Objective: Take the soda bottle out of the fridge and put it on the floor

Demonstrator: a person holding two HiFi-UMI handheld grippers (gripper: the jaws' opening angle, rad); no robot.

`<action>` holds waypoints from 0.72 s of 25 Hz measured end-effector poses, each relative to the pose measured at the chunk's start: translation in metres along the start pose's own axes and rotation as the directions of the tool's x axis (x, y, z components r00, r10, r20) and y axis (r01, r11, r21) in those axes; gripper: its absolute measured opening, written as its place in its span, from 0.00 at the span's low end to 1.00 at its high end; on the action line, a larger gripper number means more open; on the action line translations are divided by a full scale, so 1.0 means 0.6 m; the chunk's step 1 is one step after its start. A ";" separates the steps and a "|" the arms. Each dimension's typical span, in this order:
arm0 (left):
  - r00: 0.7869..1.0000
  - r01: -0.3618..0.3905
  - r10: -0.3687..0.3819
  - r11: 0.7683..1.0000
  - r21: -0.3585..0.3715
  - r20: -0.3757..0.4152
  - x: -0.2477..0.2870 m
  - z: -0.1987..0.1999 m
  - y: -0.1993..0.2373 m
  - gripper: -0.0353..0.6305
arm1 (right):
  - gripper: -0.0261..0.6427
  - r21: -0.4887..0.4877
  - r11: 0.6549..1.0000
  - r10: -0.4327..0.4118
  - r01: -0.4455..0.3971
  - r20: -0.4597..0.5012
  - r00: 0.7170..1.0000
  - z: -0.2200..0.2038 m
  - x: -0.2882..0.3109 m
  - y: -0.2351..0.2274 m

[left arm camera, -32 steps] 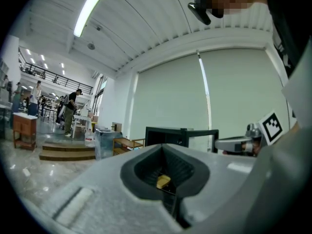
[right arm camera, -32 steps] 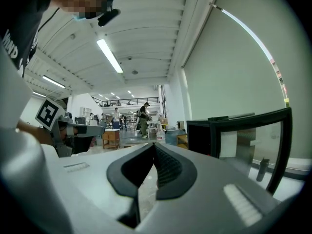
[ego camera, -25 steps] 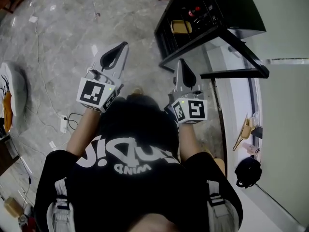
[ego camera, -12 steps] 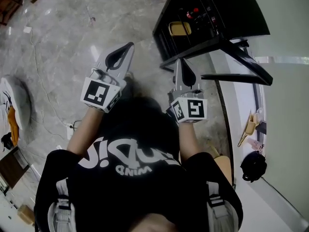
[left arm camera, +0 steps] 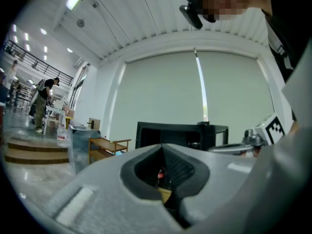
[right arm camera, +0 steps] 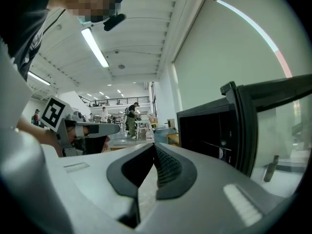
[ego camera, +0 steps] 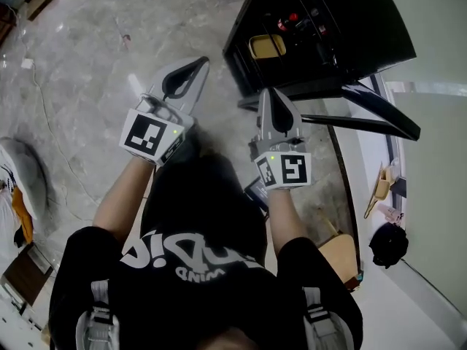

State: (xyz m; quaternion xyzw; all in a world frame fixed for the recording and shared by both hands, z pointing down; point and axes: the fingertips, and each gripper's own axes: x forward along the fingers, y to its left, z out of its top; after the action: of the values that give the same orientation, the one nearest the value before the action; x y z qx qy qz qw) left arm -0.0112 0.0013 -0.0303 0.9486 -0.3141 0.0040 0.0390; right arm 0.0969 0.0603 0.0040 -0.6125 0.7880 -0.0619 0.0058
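Nearer the open fridge, left hand-held gripper and right hand-held gripper clenched empty, soda bottle, yellow tub inside

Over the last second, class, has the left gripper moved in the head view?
Yes. The left gripper has moved toward the open fridge: the gap between its tips and the fridge's near corner has narrowed.

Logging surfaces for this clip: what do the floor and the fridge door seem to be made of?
The floor looks like polished stone or marble-look tile: it is grey with pale veining and glossy light patches. The fridge door has a dark, smooth frame, metal or plastic, I can't tell which. It surrounds a clear pane, probably glass, since the bright wall shows through it.
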 end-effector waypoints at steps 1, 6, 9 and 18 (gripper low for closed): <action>1.000 0.007 -0.007 1.000 -0.005 0.003 0.013 -0.013 0.010 0.06 | 0.04 0.000 1.000 -0.007 0.007 0.003 1.000 -0.012 0.011 -0.005; 0.999 0.041 -0.041 0.999 -0.013 0.015 0.078 -0.096 0.052 0.06 | 0.04 -0.008 0.998 -0.059 0.059 0.007 0.998 -0.095 0.062 -0.035; 0.998 0.061 -0.060 0.998 -0.011 0.024 0.115 -0.151 0.077 0.06 | 0.04 -0.009 0.996 -0.089 0.089 0.007 0.996 -0.147 0.088 -0.052; 0.993 0.115 -0.116 0.993 0.011 0.036 0.222 -0.300 0.135 0.06 | 0.04 -0.020 0.990 -0.137 0.136 -0.011 0.991 -0.305 0.165 -0.105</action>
State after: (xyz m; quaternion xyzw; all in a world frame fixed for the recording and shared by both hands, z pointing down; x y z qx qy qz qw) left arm 0.0505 -0.1288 0.1590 0.9653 -0.2593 -0.0143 0.0294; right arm 0.1173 -0.0339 0.1985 -0.6647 0.7448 -0.0584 -0.0093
